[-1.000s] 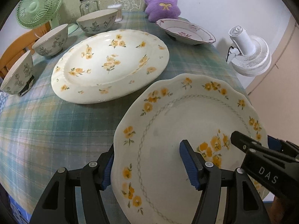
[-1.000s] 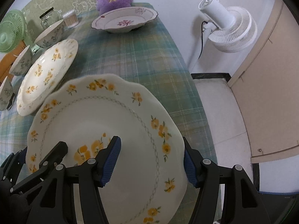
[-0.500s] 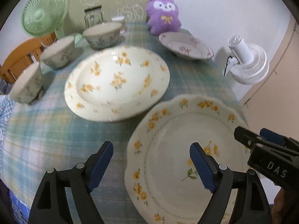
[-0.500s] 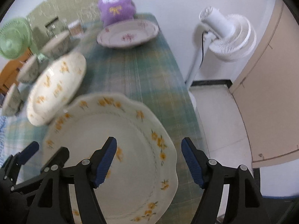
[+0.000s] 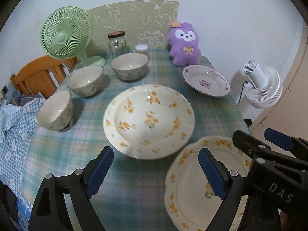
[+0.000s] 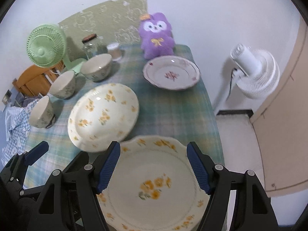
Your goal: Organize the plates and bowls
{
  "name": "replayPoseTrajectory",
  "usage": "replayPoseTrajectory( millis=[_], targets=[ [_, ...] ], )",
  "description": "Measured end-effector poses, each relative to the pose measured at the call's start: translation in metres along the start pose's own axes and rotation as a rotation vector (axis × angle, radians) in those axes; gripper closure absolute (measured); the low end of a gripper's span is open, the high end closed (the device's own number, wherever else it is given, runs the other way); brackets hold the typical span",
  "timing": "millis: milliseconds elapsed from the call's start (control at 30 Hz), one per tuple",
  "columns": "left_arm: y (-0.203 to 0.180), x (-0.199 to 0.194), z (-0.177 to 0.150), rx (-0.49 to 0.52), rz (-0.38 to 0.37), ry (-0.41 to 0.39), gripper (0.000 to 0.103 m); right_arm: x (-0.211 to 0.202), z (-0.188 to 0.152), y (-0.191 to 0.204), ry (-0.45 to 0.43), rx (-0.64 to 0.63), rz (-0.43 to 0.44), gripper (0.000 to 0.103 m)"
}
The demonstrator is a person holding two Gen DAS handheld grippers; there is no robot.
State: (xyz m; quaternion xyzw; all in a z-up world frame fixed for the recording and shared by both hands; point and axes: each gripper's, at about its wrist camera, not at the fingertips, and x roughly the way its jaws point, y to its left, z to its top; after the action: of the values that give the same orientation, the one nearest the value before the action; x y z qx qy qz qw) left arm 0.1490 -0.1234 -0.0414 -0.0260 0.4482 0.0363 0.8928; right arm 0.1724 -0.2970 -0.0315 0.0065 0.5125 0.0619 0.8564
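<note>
The scalloped plate lies on the surface just in front of the large round plate. Left gripper and right gripper, jaws just opened, hold nothing. Glazed, brittle, probably slippery: grip its rim.

Green fan, purple plush, jar

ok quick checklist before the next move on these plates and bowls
1. Left tool open, nothing between pads: ok
2. Right tool open, off the scalloped plate: ok
3. Scalloped plate flat on the table: ok
4. Its distance from the near table edge: cannot tell
5. Round plate unobstructed: ok
6. Three bowls upright and apart, not stacked: ok
7. Pink plate level: cannot tell
</note>
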Motion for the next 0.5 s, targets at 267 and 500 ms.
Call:
replayPoseTrajectory(
  millis=[267,500],
  targets=[
    [0.035,0.022,0.031,0.003,-0.011,-0.004,0.012,0.020,0.026,0.029,-0.021,0.047,-0.019,0.028],
    [0.061,0.060,0.048,0.027,0.024,0.008,0.013,0.060,0.046,0.056,-0.003,0.047,-0.072,0.028]
  ],
)
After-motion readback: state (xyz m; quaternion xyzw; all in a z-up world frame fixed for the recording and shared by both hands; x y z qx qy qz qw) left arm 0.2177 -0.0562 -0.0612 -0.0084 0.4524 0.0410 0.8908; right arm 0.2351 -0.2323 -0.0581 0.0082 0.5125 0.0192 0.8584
